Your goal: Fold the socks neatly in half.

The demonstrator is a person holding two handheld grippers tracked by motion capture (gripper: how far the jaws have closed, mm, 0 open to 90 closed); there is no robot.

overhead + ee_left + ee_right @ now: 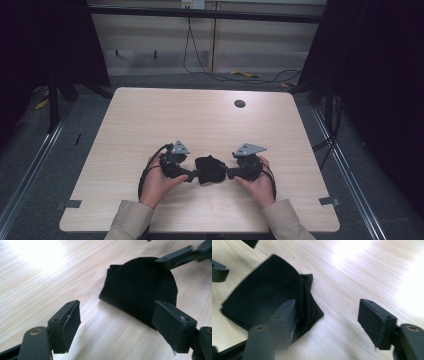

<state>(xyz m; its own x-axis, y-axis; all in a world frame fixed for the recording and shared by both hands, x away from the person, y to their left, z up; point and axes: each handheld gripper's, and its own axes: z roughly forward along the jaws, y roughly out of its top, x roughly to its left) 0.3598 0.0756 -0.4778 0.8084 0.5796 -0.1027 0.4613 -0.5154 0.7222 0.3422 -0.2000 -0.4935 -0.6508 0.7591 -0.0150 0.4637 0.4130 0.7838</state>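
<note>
Both our grippers released around a folded black cloth on the table

We hold the left gripper just left of the black cloth, which lies folded on the near middle of the light wooden table; its jaws stand apart with nothing pressed between them, and in the left gripper view the cloth lies flat just beyond the right-hand jaw, its curved edge toward us. We hold the right gripper just right of the cloth, jaws also spread and gripping nothing; in the right gripper view the cloth sits bunched against the left-hand jaw, with bare wood between the two jaws. A dark round hole marks the far right of the tabletop.
</note>
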